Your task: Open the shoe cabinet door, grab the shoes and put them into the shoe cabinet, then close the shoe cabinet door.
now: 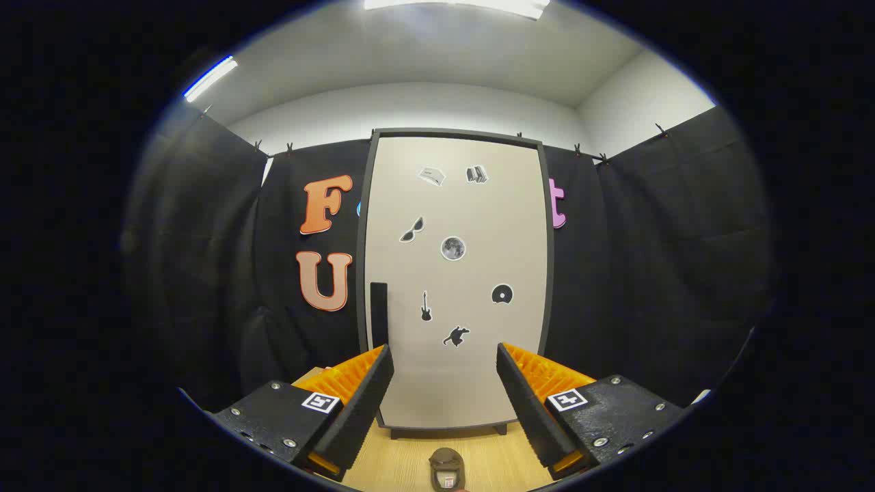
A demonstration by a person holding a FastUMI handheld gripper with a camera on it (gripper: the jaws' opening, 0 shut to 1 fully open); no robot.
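Gripper view shows us the gripper with ridged fingers spread apart, grasping nothing. Beyond them stands the shoe cabinet, its smooth pale door closed, dark-framed, dotted with stickers. Between the fingers, on the wood-grain floor, lies what seems a rounded brown shoe.

My hand-held gripper, two wedge-shaped fingers set wide apart, ribbed outer faces, silver screws on blocky mounts, a square black-and-white marker atop each mount

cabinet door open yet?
No, the shoe cabinet door sits flush in its dark frame, its handle untouched beyond the open gripper, with the shoe on the floor between the fingers.
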